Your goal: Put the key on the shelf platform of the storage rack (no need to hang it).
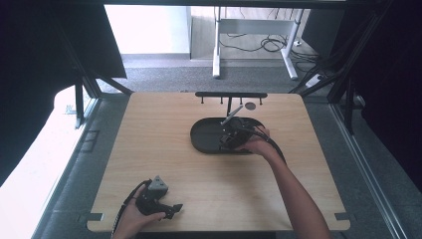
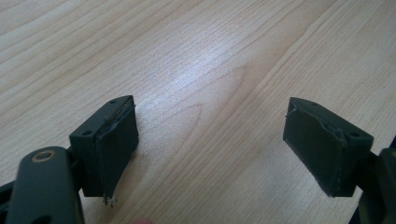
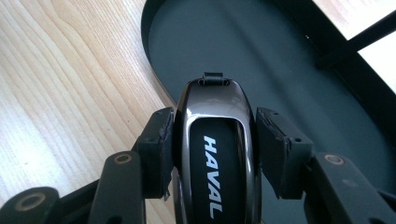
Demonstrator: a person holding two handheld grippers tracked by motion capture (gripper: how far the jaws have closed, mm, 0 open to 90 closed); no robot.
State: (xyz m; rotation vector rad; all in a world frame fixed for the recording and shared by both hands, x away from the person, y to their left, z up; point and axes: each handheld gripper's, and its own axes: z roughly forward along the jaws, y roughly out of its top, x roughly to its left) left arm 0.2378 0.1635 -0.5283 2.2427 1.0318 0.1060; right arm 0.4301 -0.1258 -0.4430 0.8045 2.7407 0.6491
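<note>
A glossy dark car key fob [image 3: 215, 154] with the word HAVAL on it sits between the pads of my right gripper [image 3: 211, 140], which is shut on it. The fob hangs over the edge of a black oval tray [image 3: 289, 60]. In the high view the right gripper [image 1: 233, 135] is over that tray [image 1: 201, 135] near the table's middle. My left gripper [image 1: 171, 209] rests near the front left edge of the table. Its jaws stand wide apart in the left gripper view [image 2: 210, 154], with only bare wood between them.
A black rack with small hooks [image 1: 231, 95] stands at the table's far edge, behind the tray. A small round dark mark [image 1: 251, 105] lies beside it. The light wooden table [image 1: 164, 149] spreads between the two hands.
</note>
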